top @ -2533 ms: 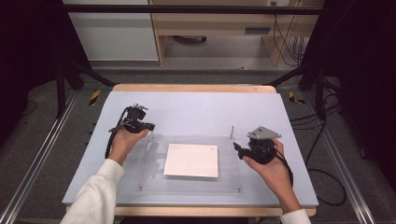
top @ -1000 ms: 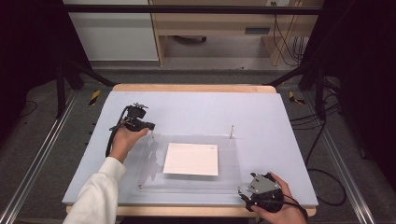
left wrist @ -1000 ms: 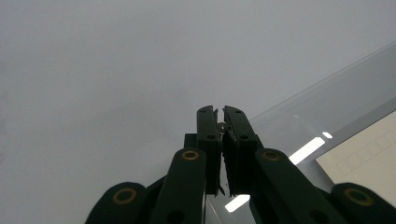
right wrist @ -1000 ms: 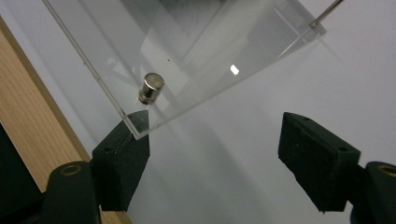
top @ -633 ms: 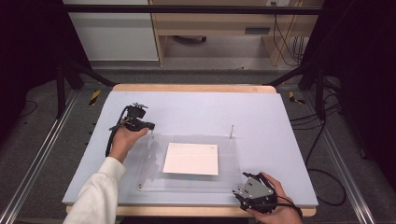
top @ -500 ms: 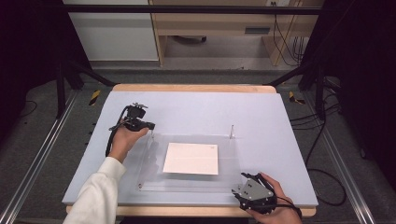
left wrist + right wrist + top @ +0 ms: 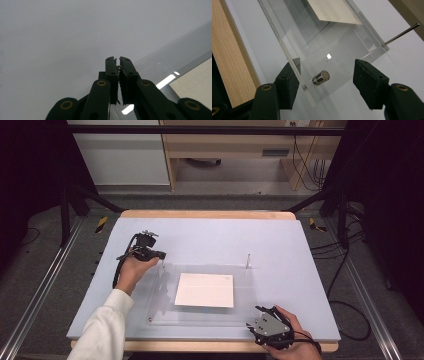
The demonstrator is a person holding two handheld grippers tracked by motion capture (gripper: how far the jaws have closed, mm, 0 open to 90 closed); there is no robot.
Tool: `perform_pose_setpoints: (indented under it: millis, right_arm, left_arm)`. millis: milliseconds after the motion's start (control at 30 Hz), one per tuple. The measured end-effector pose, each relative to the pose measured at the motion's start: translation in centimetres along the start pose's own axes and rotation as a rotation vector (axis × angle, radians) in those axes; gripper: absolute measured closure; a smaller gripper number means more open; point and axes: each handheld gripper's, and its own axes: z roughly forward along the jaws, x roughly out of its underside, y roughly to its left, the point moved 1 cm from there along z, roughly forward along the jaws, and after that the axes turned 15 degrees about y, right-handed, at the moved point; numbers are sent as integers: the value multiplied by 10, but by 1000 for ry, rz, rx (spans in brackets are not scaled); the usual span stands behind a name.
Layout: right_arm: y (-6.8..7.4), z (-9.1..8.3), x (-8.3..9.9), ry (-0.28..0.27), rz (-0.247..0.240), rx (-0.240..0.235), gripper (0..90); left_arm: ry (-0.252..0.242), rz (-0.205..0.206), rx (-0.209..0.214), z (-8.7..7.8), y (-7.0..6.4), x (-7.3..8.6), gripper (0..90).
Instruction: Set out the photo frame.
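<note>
The right gripper [image 7: 260, 320] has dropped from beside the clear plate [image 7: 165, 295] to its near right corner, jaws spread around a short metal peg [image 7: 321, 77], likely next to grip; the left gripper [image 7: 119, 65] stays pinched on the far-left pin [image 7: 119, 67]

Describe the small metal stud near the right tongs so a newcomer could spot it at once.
Start at the clear rectangular acrylic sheet lying on the pale blue table mat. At its near right corner, between the open right tongs, stands a short silvery cylindrical stud. Unlike the thin tall metal pin at the far corner, it is stubby.
</note>
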Motion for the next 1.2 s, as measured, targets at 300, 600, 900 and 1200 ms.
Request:
perform_pose_setpoints:
  millis: [300,600,900,1200]
  right_arm:
    - [0,0,-1,-2,0,-2,376]
    - [0,-4,-3,-22,-19,19,424]
    - [-1,-11,-10,-43,-12,5,468]
    - [-10,-20,-17,-64,23,-3,497]
  left_arm:
    - [-3,-1,-1,0,0,0,850]
    - [-16,-3,-15,0,-2,2,845]
    - [-112,24,-65,-9,-2,9,682]
    - [-257,100,-79,-53,-5,42,562]
